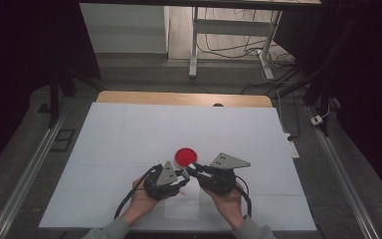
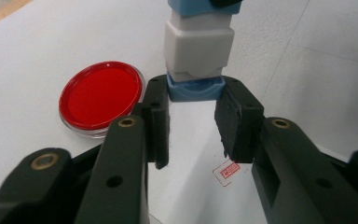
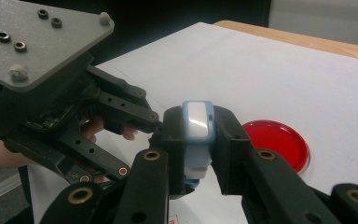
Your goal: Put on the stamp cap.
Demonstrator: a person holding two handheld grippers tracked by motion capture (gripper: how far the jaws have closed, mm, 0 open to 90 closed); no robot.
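Gripping one small blue-and-white stamp (image 3: 196,135) from opposite ends, the two grippers are meeting tip to tip above a white sheet (image 1: 129,129) covering the table (image 1: 179,98). The right gripper (image 3: 198,154) is clamping its jaws on the stamp's upper body, the pads pressing both blue sides, while the left gripper (image 2: 196,116) is closing on the blue base, the white block rising just beyond its fingertips. A person's hands are wrapping around both tools, the left hand (image 1: 142,201) and the right hand (image 1: 229,204) sitting close together near the table's near edge. Lying just beyond the joined tips, slightly to the left gripper's left, a round red ink pad (image 2: 101,95) in a clear dish is resting flat on the sheet, near the stamp but not touching it. Showing directly below the left gripper's jaws, a small red printed mark (image 2: 227,170) is sitting on a paper slip (image 1: 181,204).
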